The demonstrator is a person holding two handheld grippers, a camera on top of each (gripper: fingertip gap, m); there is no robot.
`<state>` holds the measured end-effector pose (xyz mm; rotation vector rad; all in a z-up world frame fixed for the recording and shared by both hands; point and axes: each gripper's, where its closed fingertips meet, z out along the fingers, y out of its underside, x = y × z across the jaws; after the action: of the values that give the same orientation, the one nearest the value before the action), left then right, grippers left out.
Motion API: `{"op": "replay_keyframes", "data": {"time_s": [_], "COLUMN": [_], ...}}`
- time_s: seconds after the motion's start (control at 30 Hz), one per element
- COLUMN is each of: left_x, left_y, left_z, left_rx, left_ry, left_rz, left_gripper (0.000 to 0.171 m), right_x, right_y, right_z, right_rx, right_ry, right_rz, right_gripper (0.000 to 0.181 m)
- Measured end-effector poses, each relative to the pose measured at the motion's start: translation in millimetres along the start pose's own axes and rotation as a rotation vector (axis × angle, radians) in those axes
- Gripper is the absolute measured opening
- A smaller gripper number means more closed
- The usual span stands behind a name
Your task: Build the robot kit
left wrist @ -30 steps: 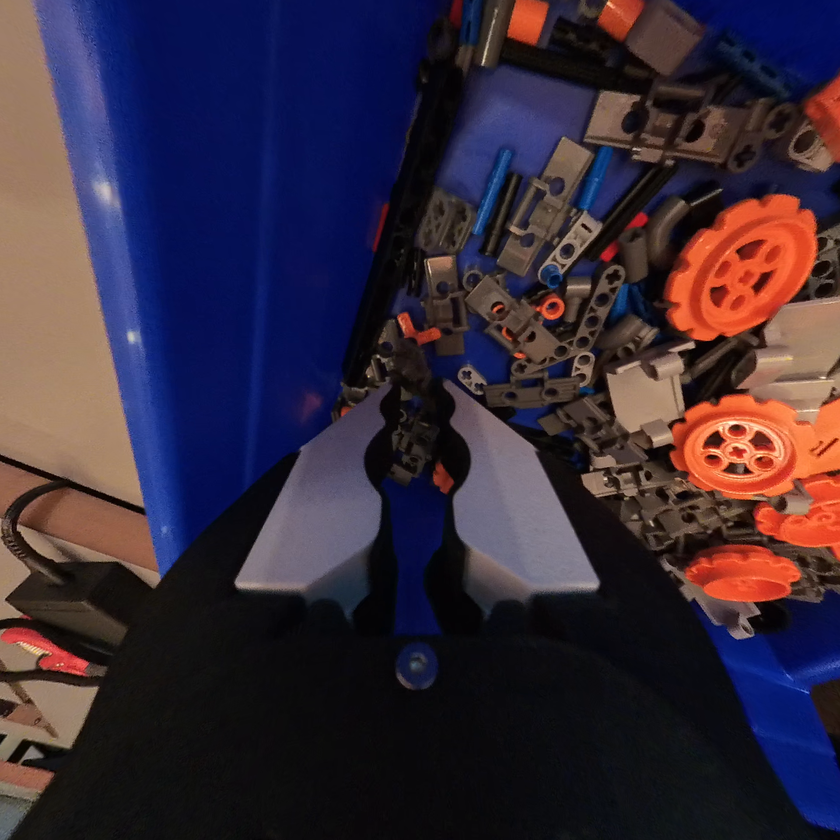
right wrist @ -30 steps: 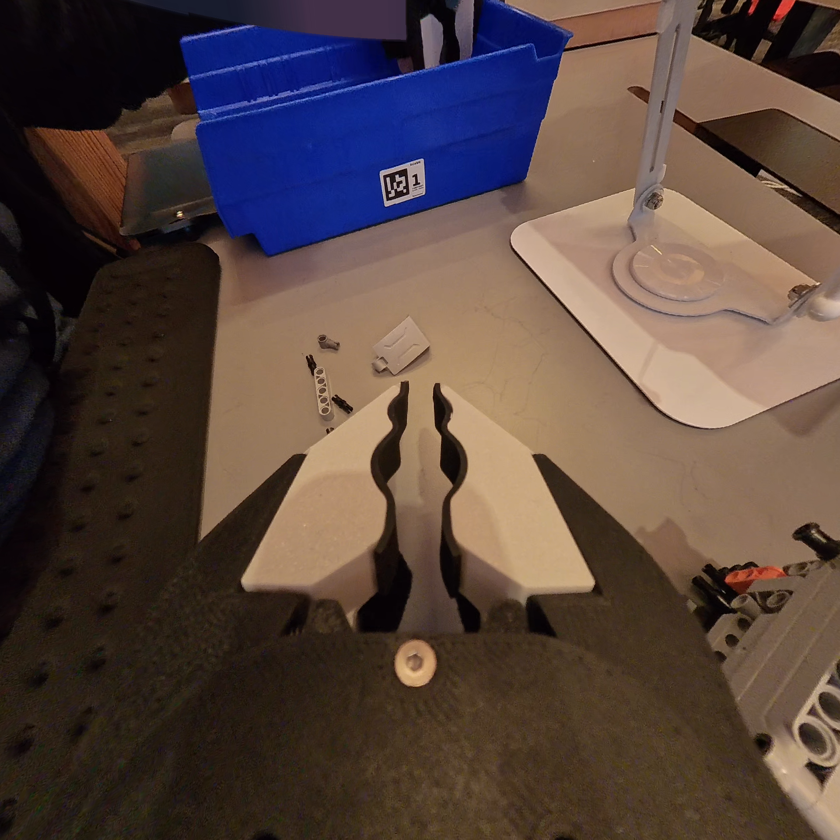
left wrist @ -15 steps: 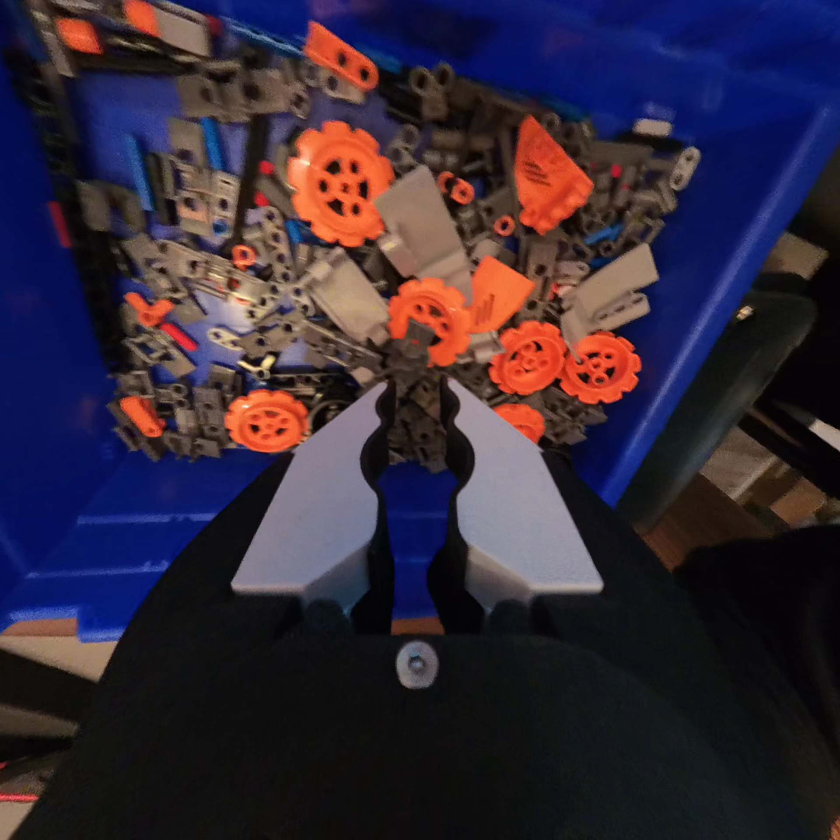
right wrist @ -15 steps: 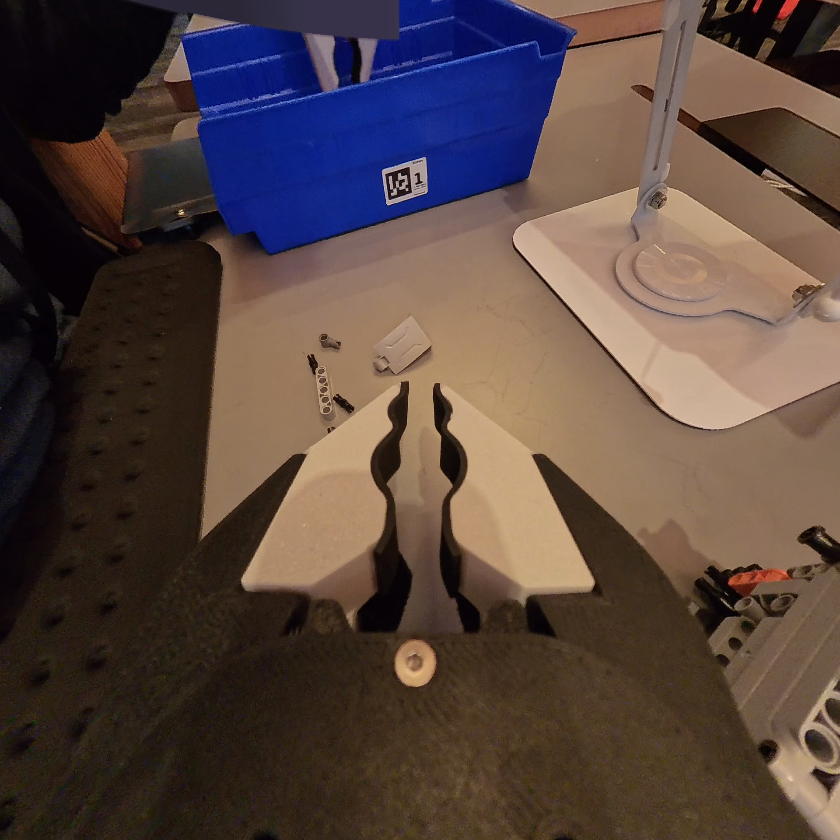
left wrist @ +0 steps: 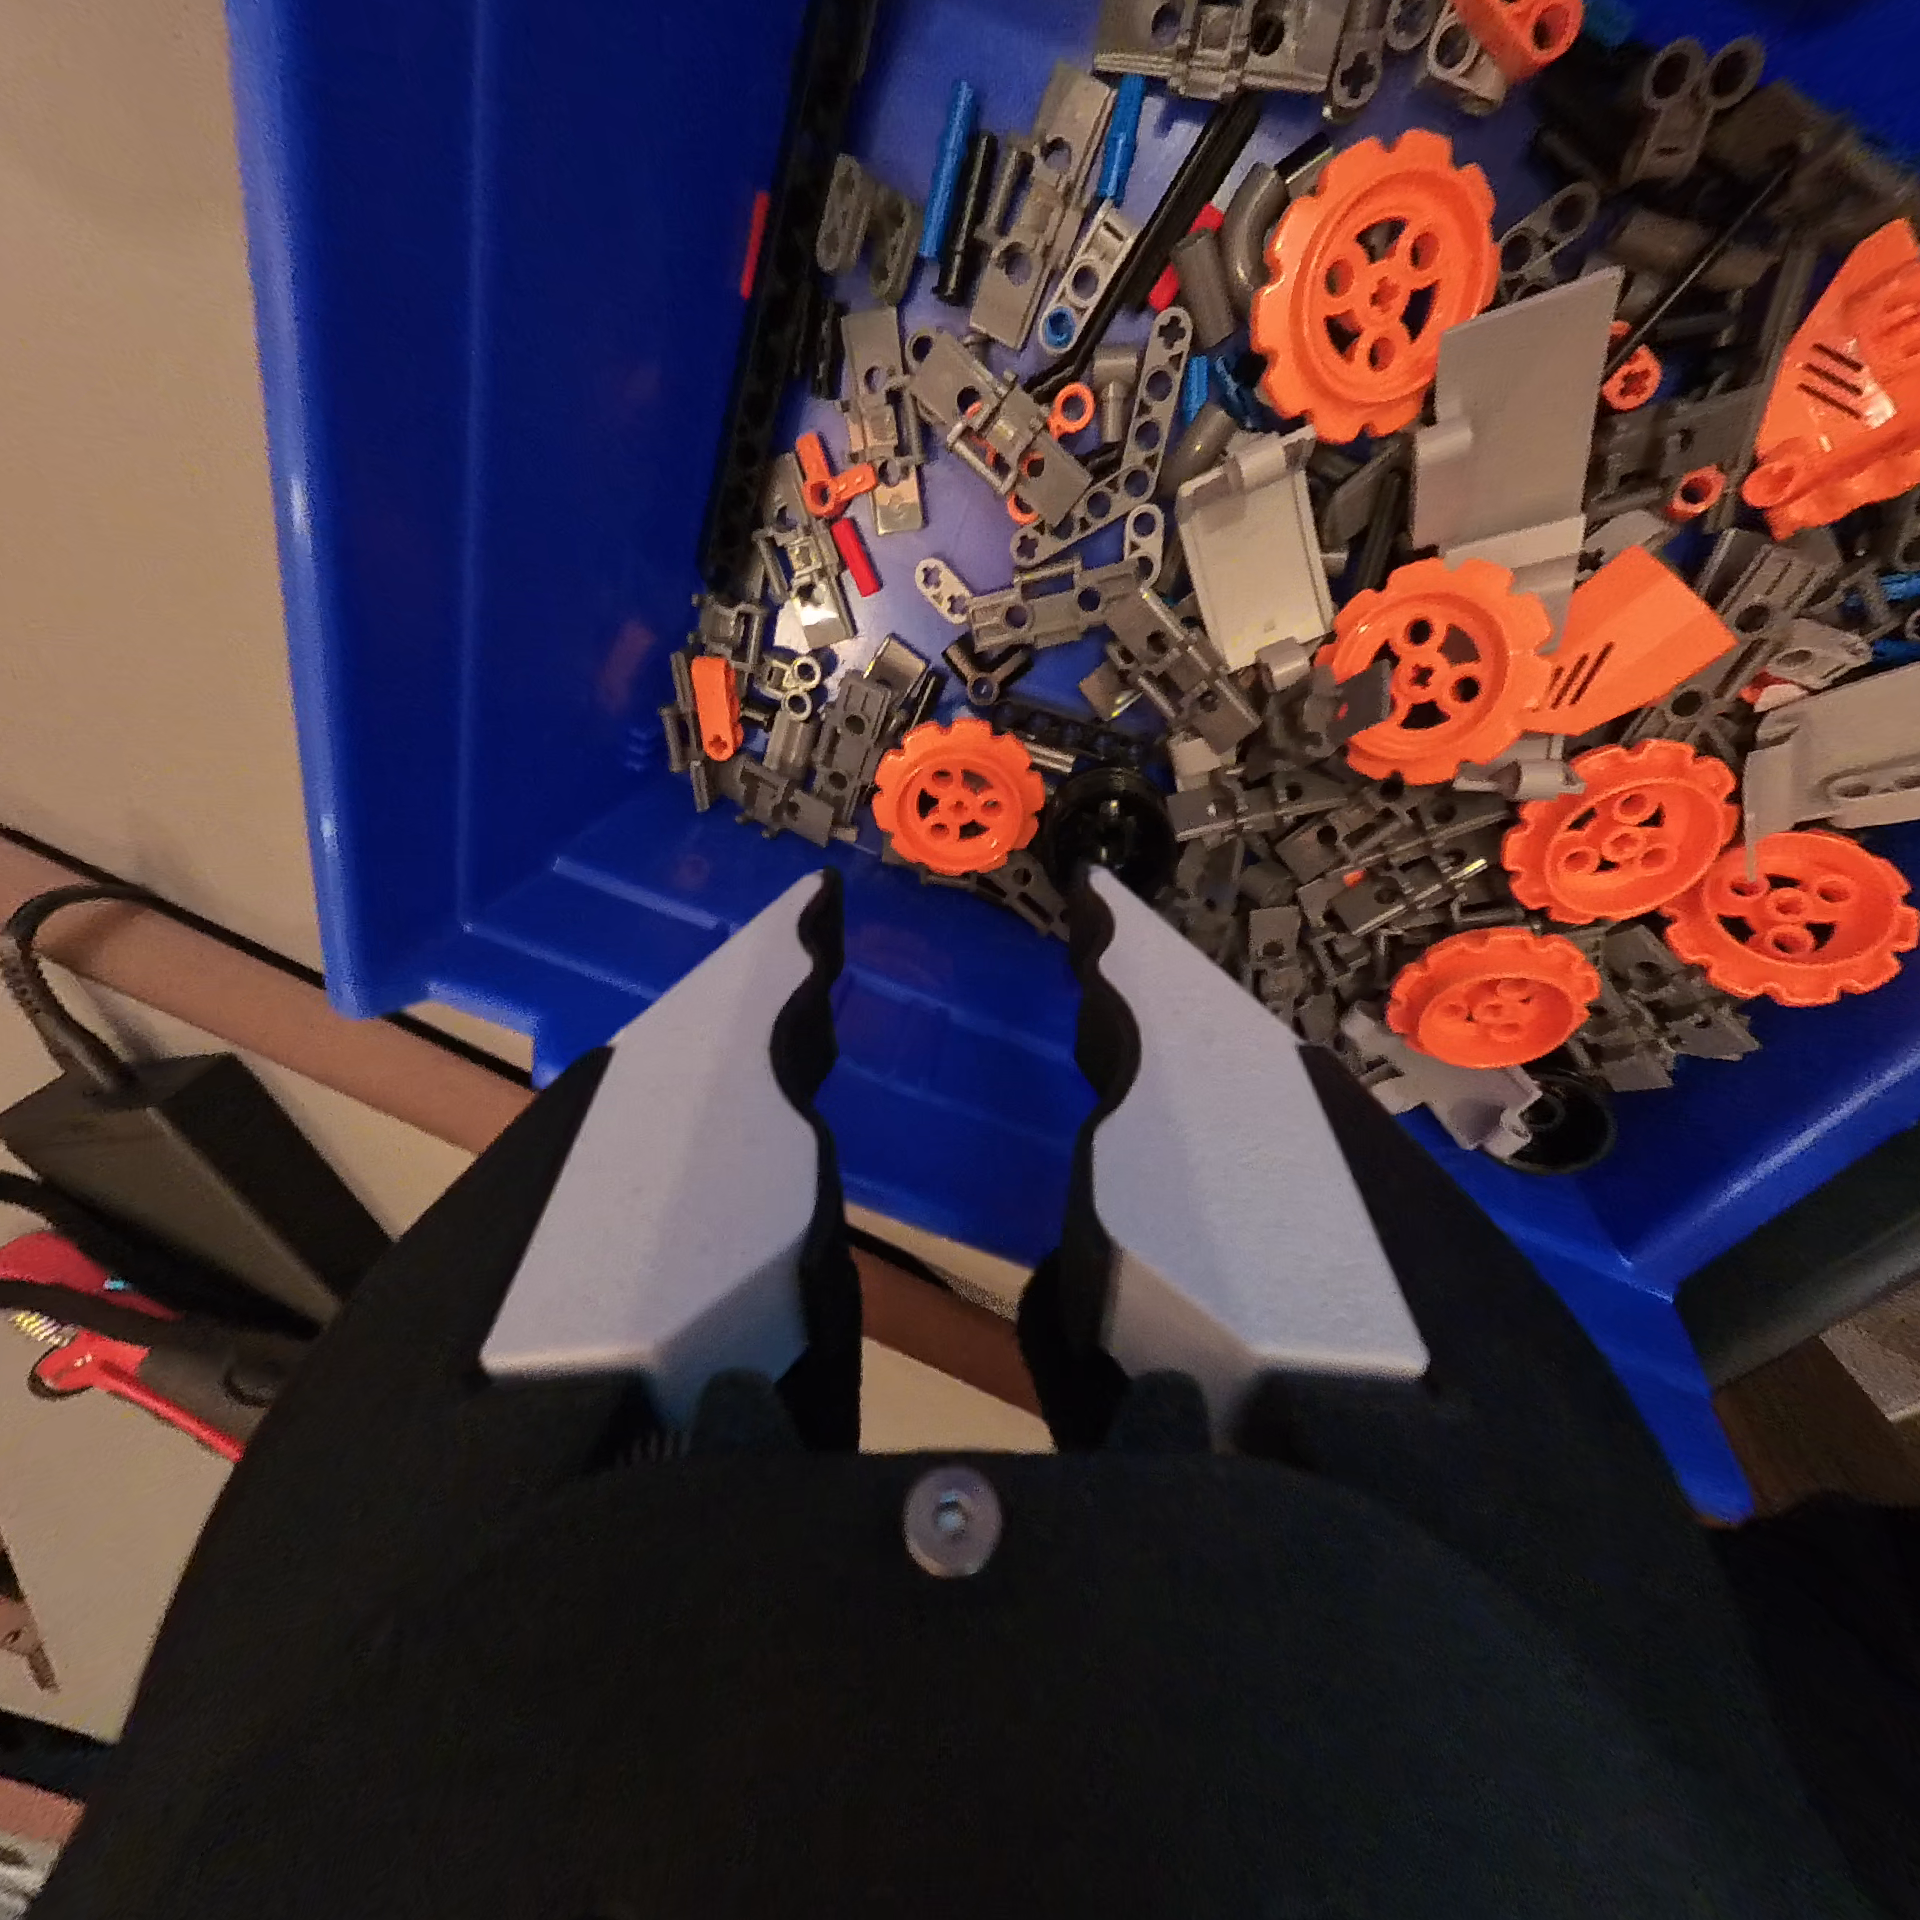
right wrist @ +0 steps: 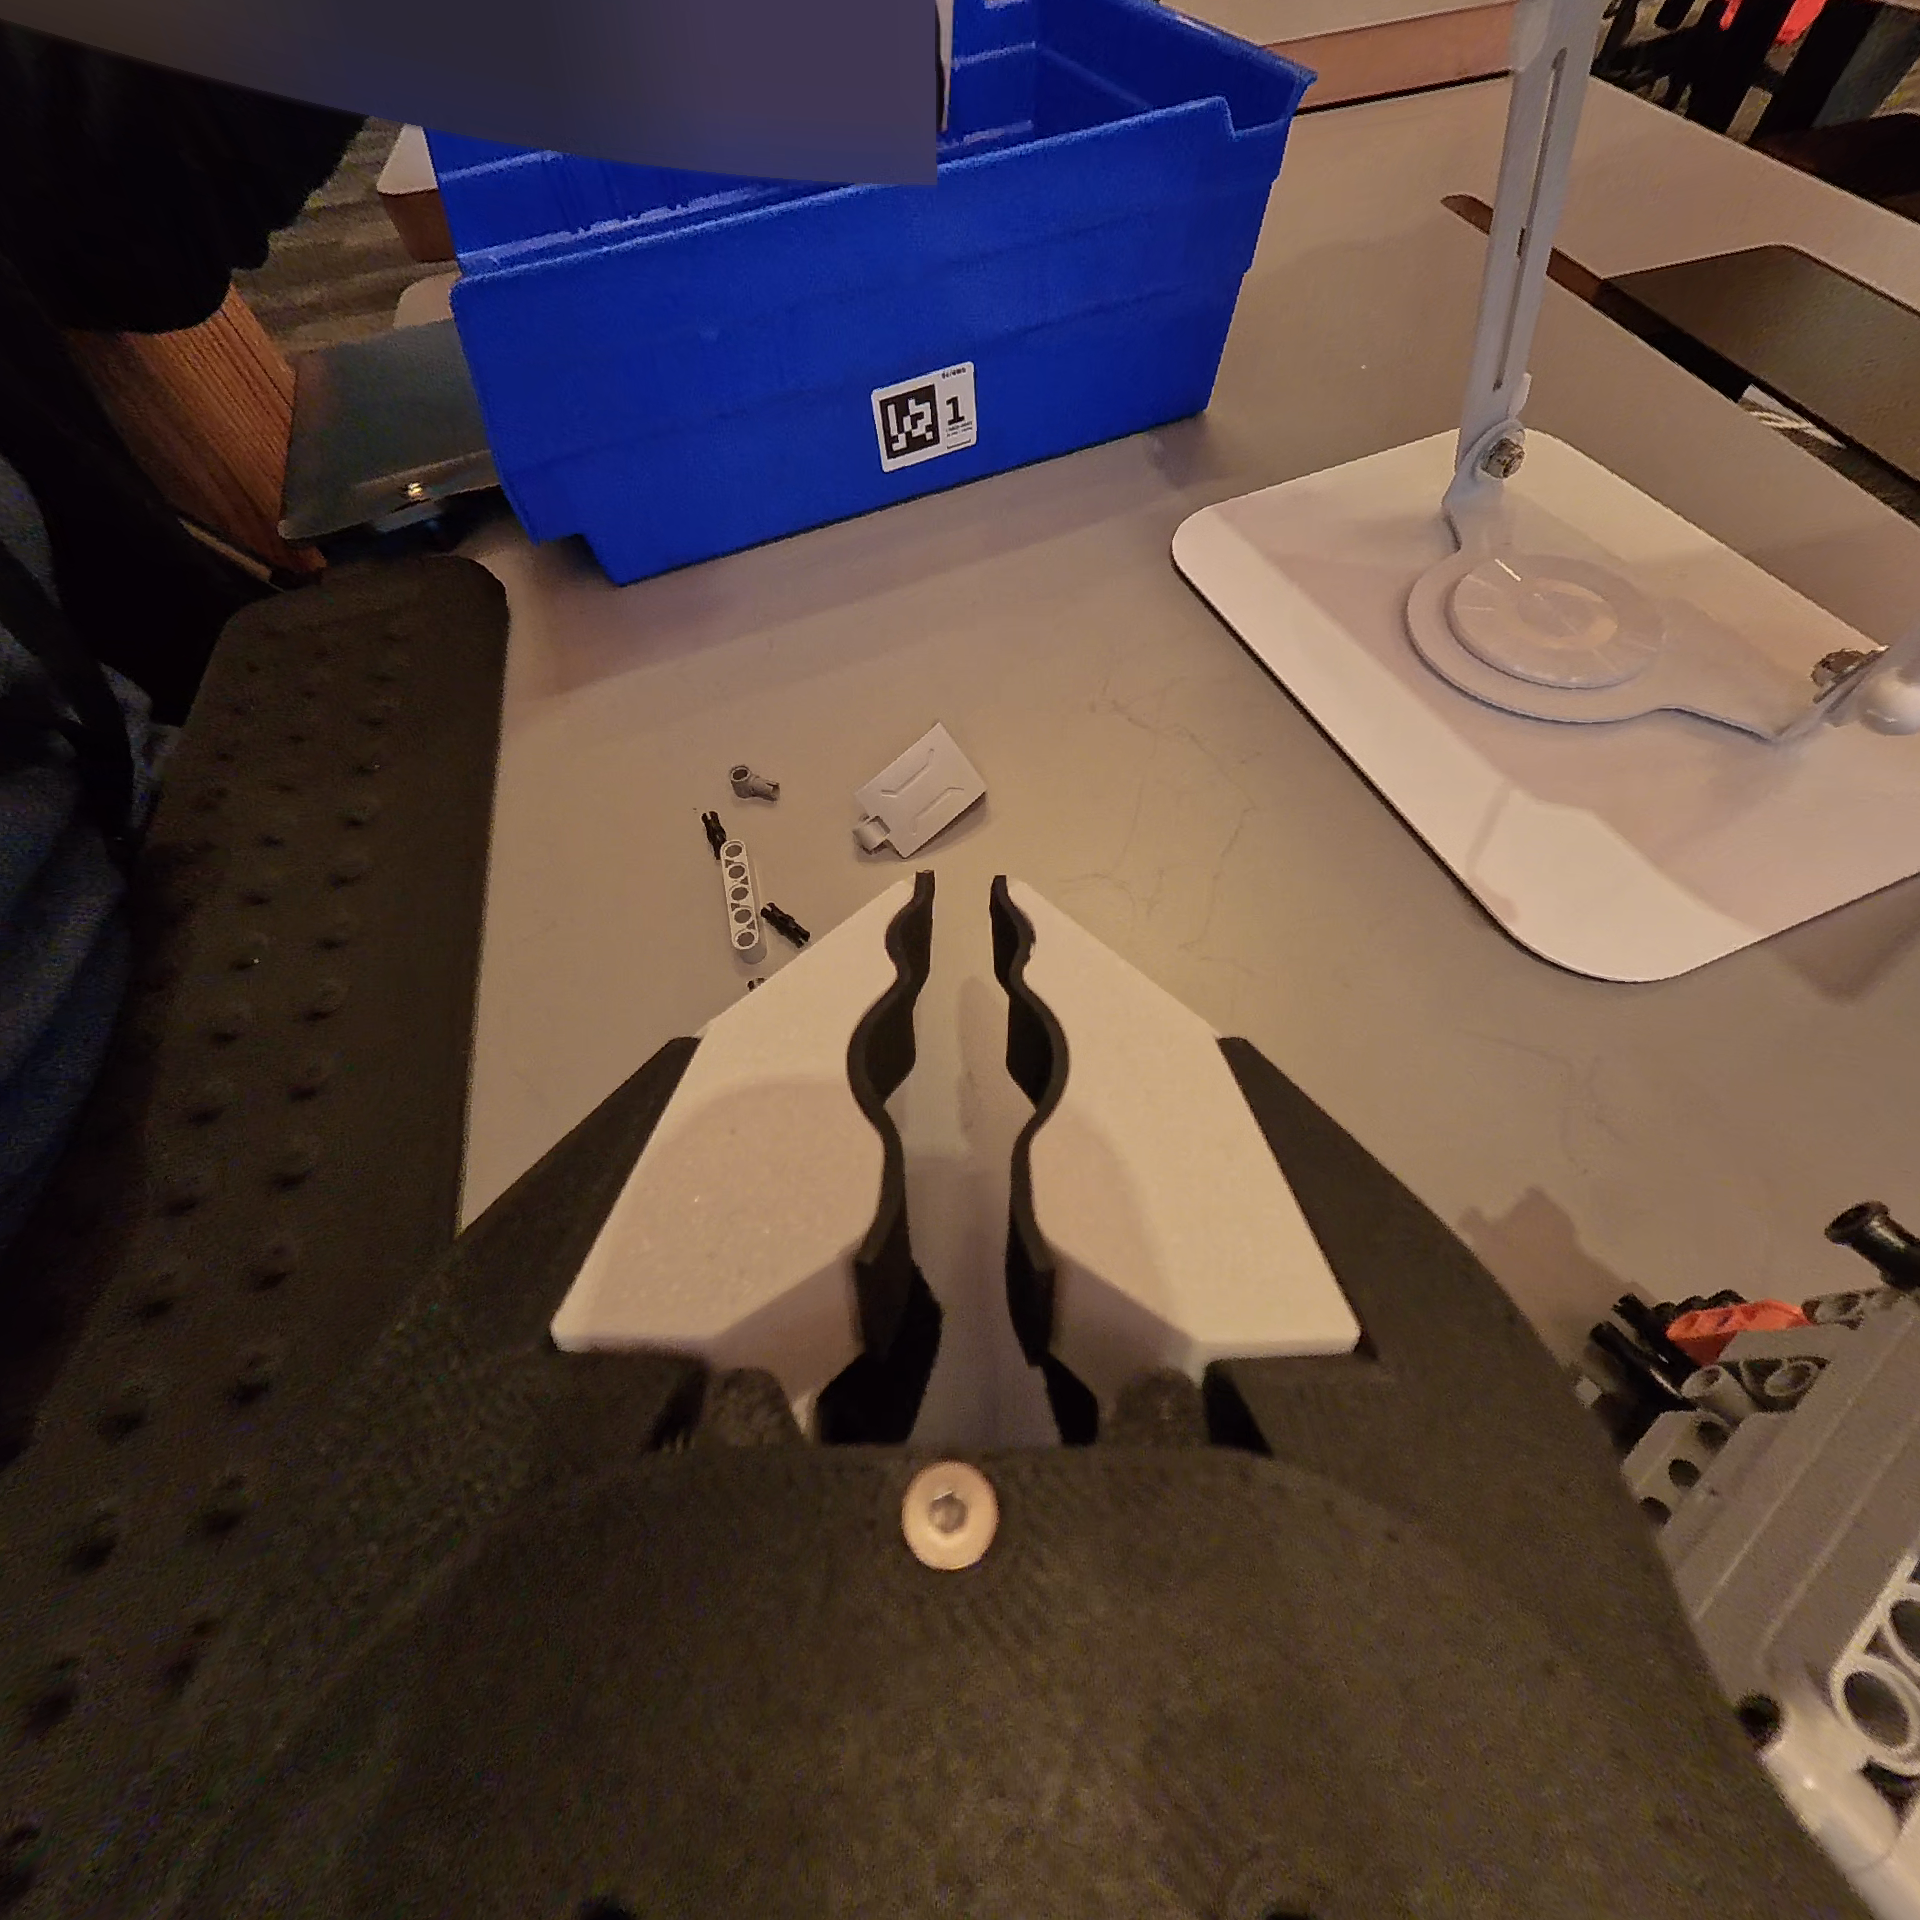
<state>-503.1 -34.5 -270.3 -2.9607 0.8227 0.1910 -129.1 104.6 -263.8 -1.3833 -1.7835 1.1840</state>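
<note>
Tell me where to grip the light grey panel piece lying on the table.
Grip the light grey panel across its two long edges, coming straight down from above. It lies flat on the table, so only the thin rim is graspable. Probably avoid the small tab at its near-left corner. The right gripper is nearest, jaws slightly parted, empty.

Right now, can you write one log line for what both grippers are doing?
left gripper: open, empty, over blue bin | right gripper: nearly closed, empty, above table near grey panel
</note>
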Motion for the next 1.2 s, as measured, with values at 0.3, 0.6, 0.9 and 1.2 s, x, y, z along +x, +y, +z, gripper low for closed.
{"op": "replay_keyframes", "data": {"time_s": [0.3, 0.6, 0.9, 1.2], "left_x": [9, 21, 19, 35], "left_y": [-28, -74, -82, -68], "left_z": [20, 31, 56, 30], "left_rx": [-0.007, 0.111, 0.064, 0.106], "left_ry": [0.020, 0.090, 0.087, 0.158], "left_rz": [0.088, 0.160, 0.208, 0.191], "left_gripper": [0.040, 0.026, 0.005, 0.004], "right_x": [1, 1, 1, 1], "right_y": [2, 1, 1, 2], "right_z": [1, 0, 0, 0], "right_rx": [-0.005, -0.003, -0.002, -0.003], "right_ry": [0.002, 0.001, 0.001, 0.001], "right_rz": [0.005, 0.005, 0.005, 0.007], "right_gripper": [0.008, 0.008, 0.008, 0.008]}}
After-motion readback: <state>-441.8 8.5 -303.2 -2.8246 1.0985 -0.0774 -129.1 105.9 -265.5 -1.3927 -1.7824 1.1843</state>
